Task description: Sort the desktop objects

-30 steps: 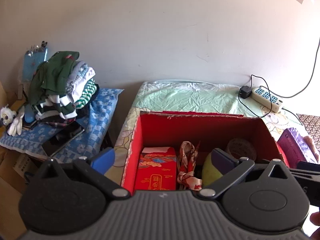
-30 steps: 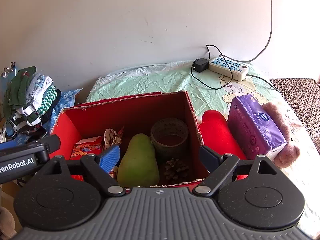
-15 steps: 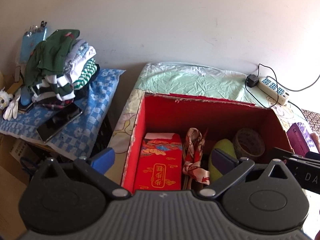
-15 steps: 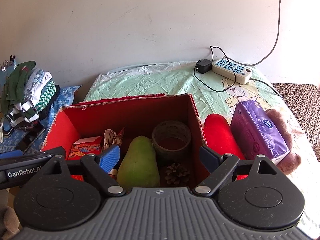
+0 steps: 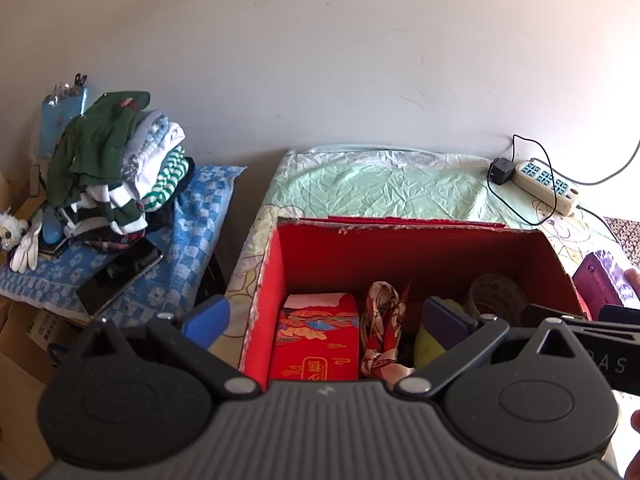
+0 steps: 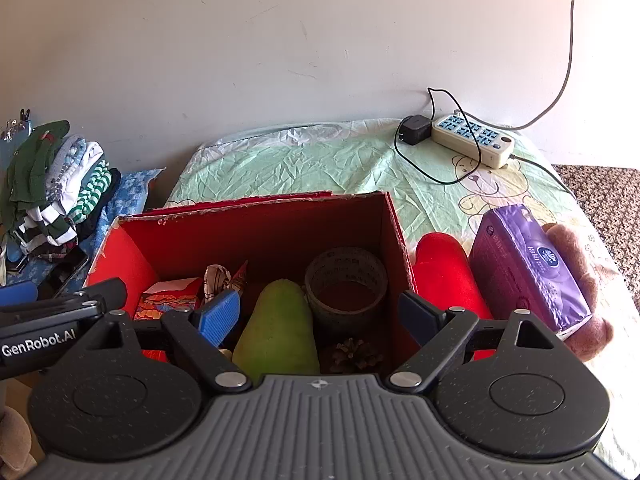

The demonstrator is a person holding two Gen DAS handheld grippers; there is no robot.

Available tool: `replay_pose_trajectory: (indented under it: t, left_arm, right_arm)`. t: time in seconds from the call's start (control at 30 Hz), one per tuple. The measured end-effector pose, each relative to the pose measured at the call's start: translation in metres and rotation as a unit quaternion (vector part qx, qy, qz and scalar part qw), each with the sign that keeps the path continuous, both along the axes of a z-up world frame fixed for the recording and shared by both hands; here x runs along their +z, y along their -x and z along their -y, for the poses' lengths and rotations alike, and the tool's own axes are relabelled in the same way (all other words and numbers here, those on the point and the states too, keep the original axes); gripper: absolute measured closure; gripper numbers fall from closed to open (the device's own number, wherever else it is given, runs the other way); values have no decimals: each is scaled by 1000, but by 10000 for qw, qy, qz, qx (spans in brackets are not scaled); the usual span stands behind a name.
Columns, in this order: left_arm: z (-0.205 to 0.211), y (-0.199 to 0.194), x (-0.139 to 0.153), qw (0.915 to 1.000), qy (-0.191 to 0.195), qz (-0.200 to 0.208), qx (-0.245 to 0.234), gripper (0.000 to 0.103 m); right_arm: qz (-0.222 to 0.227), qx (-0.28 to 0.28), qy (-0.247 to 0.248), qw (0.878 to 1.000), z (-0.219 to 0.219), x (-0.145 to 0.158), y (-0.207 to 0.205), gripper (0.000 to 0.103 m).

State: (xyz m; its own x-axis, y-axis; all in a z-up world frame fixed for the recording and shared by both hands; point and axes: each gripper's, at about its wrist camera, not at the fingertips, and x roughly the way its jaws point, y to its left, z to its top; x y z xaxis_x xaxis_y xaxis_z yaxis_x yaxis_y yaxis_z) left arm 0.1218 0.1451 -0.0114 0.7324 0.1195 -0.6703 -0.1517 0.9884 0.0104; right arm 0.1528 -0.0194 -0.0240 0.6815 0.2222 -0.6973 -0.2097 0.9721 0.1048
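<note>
A red cardboard box (image 6: 394, 236) (image 5: 268, 280) stands open on the green bear-print cloth (image 6: 328, 164). Inside lie a green pear (image 6: 276, 328), a tape roll (image 6: 346, 280), a pine cone (image 6: 354, 354), a patterned ribbon (image 5: 380, 324) and a red packet (image 5: 318, 336). To the right of the box sit a red plush piece (image 6: 444, 276), a purple tissue pack (image 6: 528, 264) and a brown plush toy (image 6: 584, 280). My left gripper (image 5: 326, 316) hangs open over the box's left part. My right gripper (image 6: 320, 312) is open above the pear, nothing between its fingers.
A power strip (image 6: 472, 140) with a black adapter (image 6: 414, 130) and cable lies at the back of the cloth. Left of the table, folded clothes (image 5: 116, 168) and a dark phone (image 5: 120, 276) rest on a blue checked cloth (image 5: 192, 232). A wall stands behind.
Both wrist views have risen and tipped downward a little, showing more of the box's inside. Both grippers stay open and the objects have not moved.
</note>
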Motion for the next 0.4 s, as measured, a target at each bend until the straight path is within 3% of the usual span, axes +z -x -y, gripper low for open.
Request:
replay_pose_trajectory:
  t: [0.4]
  left_arm:
    - [4, -1, -3, 10000, 45, -30, -42, 1]
  right_arm:
    - [-33, -64, -9, 10000, 2, -1, -3, 15]
